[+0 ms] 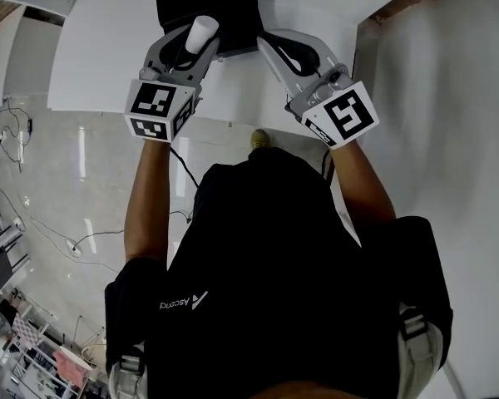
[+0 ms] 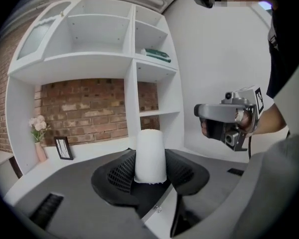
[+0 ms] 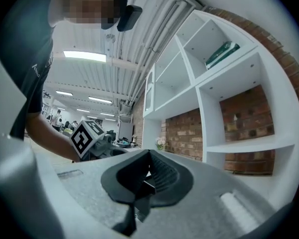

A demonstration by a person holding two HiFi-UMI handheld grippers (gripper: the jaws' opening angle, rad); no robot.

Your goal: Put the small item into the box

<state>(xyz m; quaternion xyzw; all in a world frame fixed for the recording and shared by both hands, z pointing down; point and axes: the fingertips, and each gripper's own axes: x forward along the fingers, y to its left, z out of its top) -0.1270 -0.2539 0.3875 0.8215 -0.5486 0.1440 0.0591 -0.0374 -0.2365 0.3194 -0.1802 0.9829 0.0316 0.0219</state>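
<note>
The small item is a white cylinder (image 1: 202, 32), and my left gripper (image 1: 196, 45) is shut on it. In the left gripper view the cylinder (image 2: 150, 156) stands upright between the black pads (image 2: 122, 173), in front of the shelves. The black box (image 1: 233, 2) lies on the white table (image 1: 108, 56), just beyond both grippers. My right gripper (image 1: 273, 41) is beside the box's near right corner, shut with nothing in it. In the right gripper view its pads (image 3: 162, 176) meet at the tip. It also shows in the left gripper view as the right gripper (image 2: 228, 121), held in a hand.
A white shelf unit (image 2: 134, 59) on a brick wall (image 2: 84, 111) holds a green book (image 2: 157, 55). Below it stand a flower vase (image 2: 39, 133) and a small picture frame (image 2: 64, 147). A white wall (image 1: 449, 98) rises at the right, and cables (image 1: 83, 239) lie on the floor.
</note>
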